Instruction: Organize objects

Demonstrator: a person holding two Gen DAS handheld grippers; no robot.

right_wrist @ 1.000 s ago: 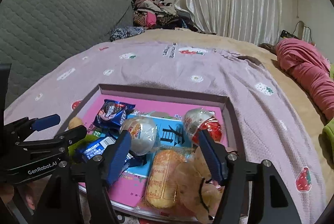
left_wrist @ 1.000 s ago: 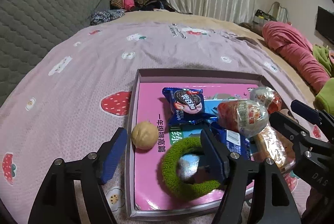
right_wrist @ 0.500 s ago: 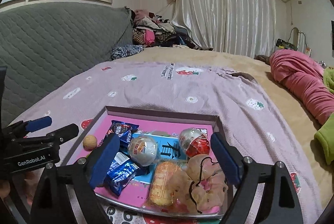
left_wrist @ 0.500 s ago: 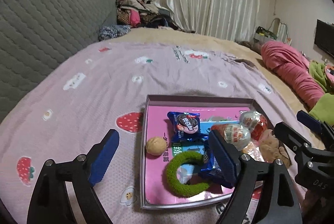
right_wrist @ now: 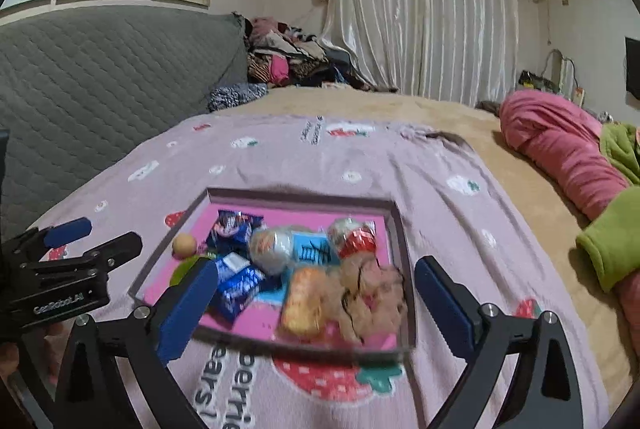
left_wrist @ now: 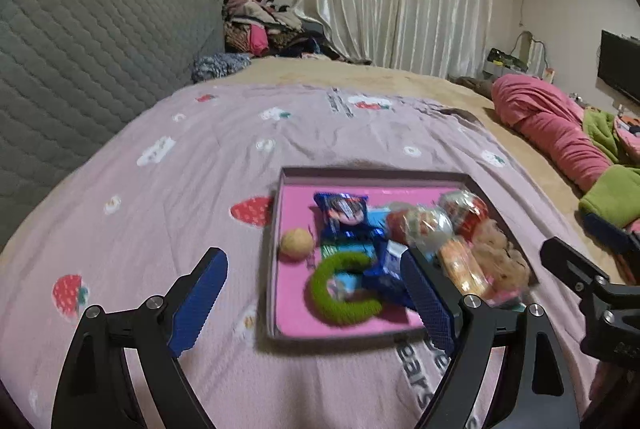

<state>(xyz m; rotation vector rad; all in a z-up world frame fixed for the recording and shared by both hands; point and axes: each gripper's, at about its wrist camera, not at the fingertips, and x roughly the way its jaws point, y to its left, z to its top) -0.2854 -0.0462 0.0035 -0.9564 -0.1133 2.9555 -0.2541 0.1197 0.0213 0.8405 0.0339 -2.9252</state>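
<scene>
at the lower centre of both wrist views sits the shallow box lid (left_wrist: 280,249) with a pink floor, resting on the lilac strawberry-print blanket (left_wrist: 160,189) of the bed — and every loose item in sight lies inside it: a walnut (left_wrist: 296,244), a green fuzzy ring (left_wrist: 344,285), a blue cookie packet (left_wrist: 342,213), two foil-wrapped eggs (right_wrist: 354,237), an orange snack pack (right_wrist: 302,301) and a small plush toy (right_wrist: 372,293). the gathering looks done; nothing strays on the blanket. the left hand-held gripper (left_wrist: 316,293) hangs spread and empty near the lid. the right hand-held gripper (right_wrist: 316,305) is opening its jaws — nothing pinched between them.
</scene>
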